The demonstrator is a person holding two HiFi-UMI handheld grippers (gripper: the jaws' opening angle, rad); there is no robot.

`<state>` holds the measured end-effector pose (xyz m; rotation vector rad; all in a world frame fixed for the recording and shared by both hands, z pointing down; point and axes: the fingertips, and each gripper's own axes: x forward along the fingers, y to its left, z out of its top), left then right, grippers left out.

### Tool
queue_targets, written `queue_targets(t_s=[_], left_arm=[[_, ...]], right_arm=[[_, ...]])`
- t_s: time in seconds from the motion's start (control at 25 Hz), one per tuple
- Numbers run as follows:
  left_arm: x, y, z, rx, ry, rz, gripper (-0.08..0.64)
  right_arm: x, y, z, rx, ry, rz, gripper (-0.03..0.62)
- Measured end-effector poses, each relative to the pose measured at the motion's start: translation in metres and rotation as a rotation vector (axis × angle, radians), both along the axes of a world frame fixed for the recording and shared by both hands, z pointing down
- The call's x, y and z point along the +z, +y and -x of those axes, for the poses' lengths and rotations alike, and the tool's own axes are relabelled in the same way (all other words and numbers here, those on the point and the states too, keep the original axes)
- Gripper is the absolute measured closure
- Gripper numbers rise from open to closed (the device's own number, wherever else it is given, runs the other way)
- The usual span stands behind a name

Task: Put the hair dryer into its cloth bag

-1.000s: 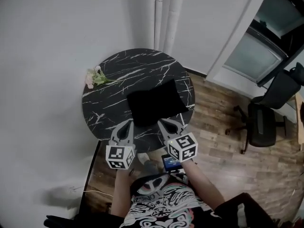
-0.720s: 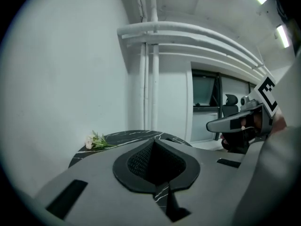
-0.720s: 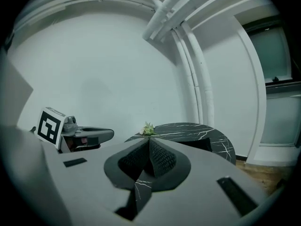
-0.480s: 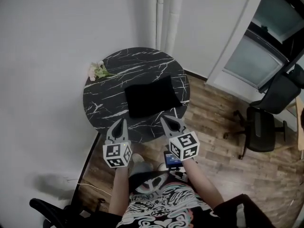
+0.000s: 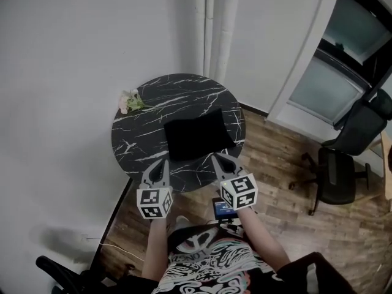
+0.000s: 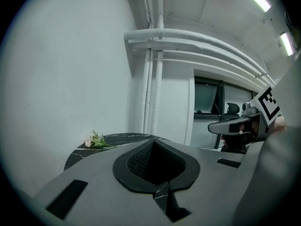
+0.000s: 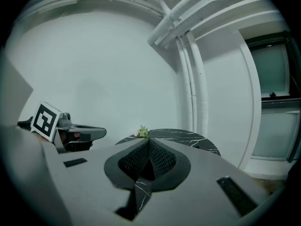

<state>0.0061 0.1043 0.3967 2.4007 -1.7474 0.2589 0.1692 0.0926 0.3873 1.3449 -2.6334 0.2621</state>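
A black cloth bag (image 5: 195,133) lies flat in the middle of the round black marble table (image 5: 138,139). No hair dryer shows in any view; I cannot tell whether it is inside the bag. My left gripper (image 5: 161,163) hovers over the table's near edge, just short of the bag's front left corner, shut and empty. My right gripper (image 5: 218,158) is at the bag's front right edge, also shut with nothing in it. In the left gripper view the left gripper (image 6: 155,147) has its jaws together. The right gripper (image 7: 149,147) shows the same in its own view.
A small pink flower sprig (image 5: 127,101) lies at the table's far left rim. White pipes (image 5: 214,23) run up the wall behind. An office chair (image 5: 343,158) stands on the wood floor at right, another chair (image 5: 61,273) at lower left.
Both grippers have drawn back a little from the bag's front edge toward me. The bag has stayed where it lay.
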Motion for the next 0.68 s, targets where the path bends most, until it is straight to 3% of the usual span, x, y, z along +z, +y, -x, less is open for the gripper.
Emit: queue_targets(t_s=[0.68], left_arm=[[0.011,-0.006,-0.01,0.037,-0.056,0.015,0.546]], right_arm=[[-0.002,-0.002,-0.007,-0.008,-0.059,0.014,0.574]])
